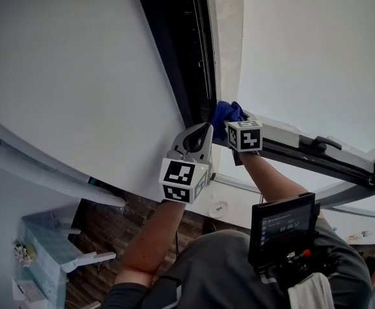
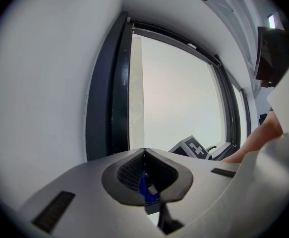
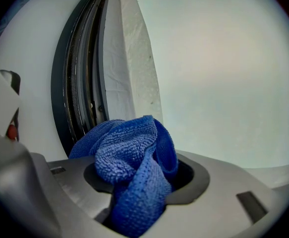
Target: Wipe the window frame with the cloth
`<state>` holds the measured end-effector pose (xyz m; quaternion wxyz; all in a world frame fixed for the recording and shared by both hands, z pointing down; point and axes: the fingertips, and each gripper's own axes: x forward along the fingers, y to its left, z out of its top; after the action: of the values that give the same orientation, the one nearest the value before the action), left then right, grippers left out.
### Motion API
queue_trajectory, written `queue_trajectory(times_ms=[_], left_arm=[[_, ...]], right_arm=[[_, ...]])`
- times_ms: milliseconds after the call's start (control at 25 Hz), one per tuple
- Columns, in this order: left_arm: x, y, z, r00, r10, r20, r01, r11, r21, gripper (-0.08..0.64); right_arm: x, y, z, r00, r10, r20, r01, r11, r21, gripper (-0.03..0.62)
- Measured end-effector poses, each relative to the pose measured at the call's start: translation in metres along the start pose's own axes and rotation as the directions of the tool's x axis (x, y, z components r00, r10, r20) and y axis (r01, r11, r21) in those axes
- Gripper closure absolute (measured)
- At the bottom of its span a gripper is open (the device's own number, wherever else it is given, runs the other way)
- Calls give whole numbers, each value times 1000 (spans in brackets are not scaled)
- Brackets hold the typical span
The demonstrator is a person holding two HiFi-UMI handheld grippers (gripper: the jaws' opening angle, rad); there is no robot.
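The dark window frame (image 1: 188, 50) runs up the middle of the head view, with its lower rail (image 1: 316, 156) going off to the right. A bunched blue cloth (image 1: 227, 113) is pressed into the frame's lower corner, and my right gripper (image 1: 231, 125) is shut on it. In the right gripper view the cloth (image 3: 134, 157) fills the jaws next to the frame's channel (image 3: 77, 93). My left gripper (image 1: 202, 130) hangs just left of the cloth, beside the frame (image 2: 109, 93), jaws shut tip to tip (image 2: 144, 151). A small blue sliver shows in the hollow behind the tips.
A white wall (image 1: 78, 76) lies left of the frame and pale glass (image 1: 316, 50) to its right. A window handle (image 1: 322, 143) sits on the lower rail. A small monitor (image 1: 282, 229) hangs at the person's chest. Far below is pale blue furniture (image 1: 45, 250).
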<state>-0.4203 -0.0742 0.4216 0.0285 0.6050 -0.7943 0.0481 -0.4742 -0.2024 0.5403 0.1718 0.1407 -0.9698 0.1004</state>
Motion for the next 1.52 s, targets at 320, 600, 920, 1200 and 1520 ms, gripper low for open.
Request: queue_trajectory(times_ms=[320,600,920,1200,1520], left_arm=[[-5,8,3,999,18,29,-17,999,-39,551],[-5,11,-12,999,44,21,-41,992,-121,551],[-1,5,-23,996,92,-18,-93,989,-119,551],[1,10,-25,993,112,-45,-116,990,-76,551],[0,17,-31,993,95,-73,-97,995,-35,551]], right_arm=[[-50,-4,24,999,-8,48,3,995,97,356],[-94,-13,22,999,-15,43,11,996,89,356],[-83,-13,-6,999,6,-48,-3,997,72,356],[-40,3,-13,997,12,-78,-9,1000,28,356],[-7,5,-18,994,-73,-84,73,997,-6,354]])
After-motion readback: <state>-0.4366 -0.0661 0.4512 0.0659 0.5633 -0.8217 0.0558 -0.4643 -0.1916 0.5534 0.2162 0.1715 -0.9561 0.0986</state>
